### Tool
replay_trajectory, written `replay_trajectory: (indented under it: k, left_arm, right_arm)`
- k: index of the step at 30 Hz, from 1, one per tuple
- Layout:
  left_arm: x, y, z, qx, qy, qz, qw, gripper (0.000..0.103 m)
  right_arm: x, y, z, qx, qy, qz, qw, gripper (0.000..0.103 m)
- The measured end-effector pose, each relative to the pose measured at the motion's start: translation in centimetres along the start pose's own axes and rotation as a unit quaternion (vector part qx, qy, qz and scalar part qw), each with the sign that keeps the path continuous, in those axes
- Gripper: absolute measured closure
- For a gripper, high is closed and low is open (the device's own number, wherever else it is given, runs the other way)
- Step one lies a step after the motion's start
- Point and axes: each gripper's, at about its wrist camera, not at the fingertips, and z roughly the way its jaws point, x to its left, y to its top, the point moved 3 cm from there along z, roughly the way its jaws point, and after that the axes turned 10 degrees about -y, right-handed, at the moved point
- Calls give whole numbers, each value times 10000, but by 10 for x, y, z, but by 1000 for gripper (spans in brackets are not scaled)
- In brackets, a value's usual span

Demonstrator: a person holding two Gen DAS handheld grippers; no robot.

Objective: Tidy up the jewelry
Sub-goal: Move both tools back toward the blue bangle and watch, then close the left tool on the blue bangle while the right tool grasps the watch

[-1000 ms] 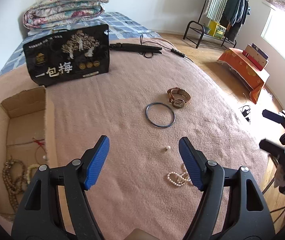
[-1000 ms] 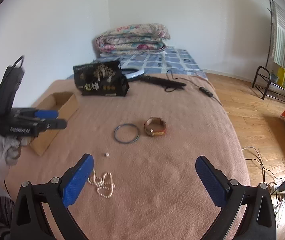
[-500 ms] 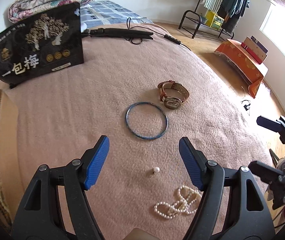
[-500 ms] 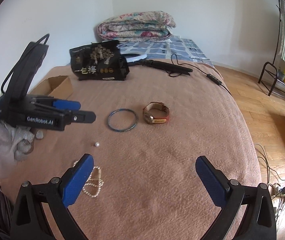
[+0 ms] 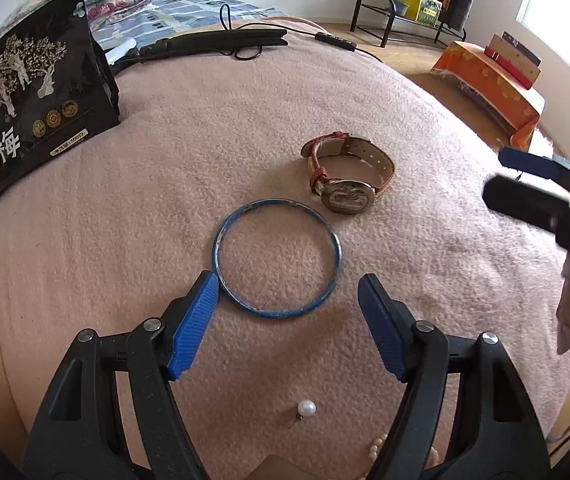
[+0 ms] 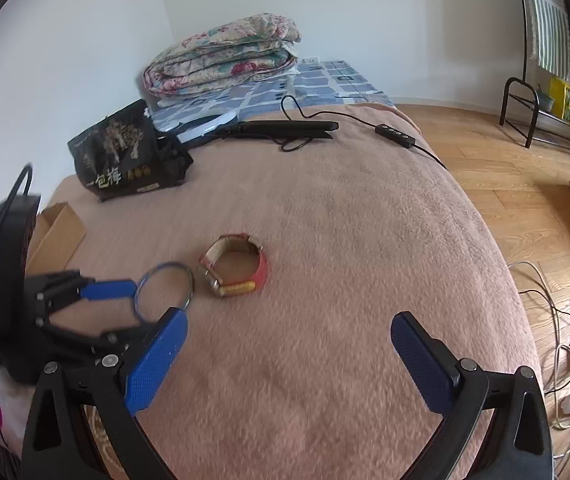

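Note:
A blue bangle (image 5: 277,257) lies flat on the pink blanket (image 5: 165,184). My left gripper (image 5: 289,300) is open, its fingertips just short of the bangle's near rim, the left pad touching or nearly touching it. A brown-strap watch (image 5: 345,178) lies just beyond the bangle. A loose pearl (image 5: 307,407) and part of a pearl strand (image 5: 379,444) lie under the left gripper. My right gripper (image 6: 285,356) is open and empty, above the blanket near the watch (image 6: 235,266); it sees the bangle (image 6: 163,294) and the left gripper (image 6: 125,304).
A black snack bag (image 5: 33,116) stands at the back left. A cardboard box (image 6: 55,232) sits at the blanket's left edge. A black hair straightener (image 5: 221,40) and cable lie at the back. The wooden floor (image 6: 525,208) drops away on the right.
My left gripper has moved forward and down to the bangle, passing over the pearl and the pearl strand. My right gripper has moved closer to the watch.

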Motion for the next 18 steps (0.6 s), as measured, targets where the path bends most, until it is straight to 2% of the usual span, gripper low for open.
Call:
replay_trajectory:
  k: [2,7,14,18]
  left_arm:
    - [-2,0,3,-26,9,84,10000,20]
    - [1,1,7,-103,175,99,9997,20]
    - [12,4,7,-117,260,-46,9996,20]
    - [12,5,9,-140,284,-28,9995,23]
  right_arm:
    - [-1,9,9,7,37,97,9999,0]
    - [4,26,35,147,67,146,9998,2]
    - [13,31,68,479,79,200,9986,15]
    - [16,30,78,575,101,145,9982,26]
